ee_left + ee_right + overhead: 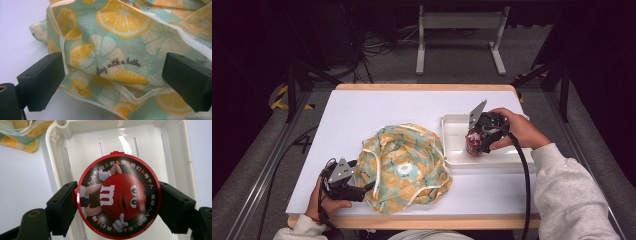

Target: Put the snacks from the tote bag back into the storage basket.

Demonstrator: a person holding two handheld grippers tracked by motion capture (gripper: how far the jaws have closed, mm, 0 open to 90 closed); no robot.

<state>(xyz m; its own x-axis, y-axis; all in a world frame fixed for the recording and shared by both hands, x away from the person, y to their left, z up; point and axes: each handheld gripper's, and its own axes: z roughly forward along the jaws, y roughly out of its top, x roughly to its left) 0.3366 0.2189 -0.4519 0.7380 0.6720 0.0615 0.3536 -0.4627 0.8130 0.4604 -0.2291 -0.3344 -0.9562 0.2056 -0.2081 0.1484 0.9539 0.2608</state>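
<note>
A white table [362, 107] with a wooden edge carries a heap of citrus-print cloth [404, 167] near its front edge, a little left of the middle. The cloth is pale teal with orange and lemon slices and cream piping along its hems; in the left gripper view a line of small script reads "play with a bathe" across one fold [117, 66].

The left gripper [357, 189] sits near the front-left corner, held low in the person's left hand [324, 202] and pointing at the left side of the heap. From its own camera its two black jaws stand spread, one on each side of a crumpled hem of the cloth; the left jaw is just beside the piping, but I cannot tell whether it touches.

Towards the right edge lies a white plastic tray [452, 125] with slots in its floor [65, 157]. The right gripper [475, 142] hangs over the tray, the person's right hand [519, 130] wrapped around it, a light grey sleeve [567, 195] behind. Its jaws are pressed against both sides of a round red M&M's tin [117, 197], whose lid shows the red candy character ringed with Chinese lettering. In the high view the tin [473, 145] is inside the tray, towards its front wall; whether it rests on the floor I cannot tell.
</note>
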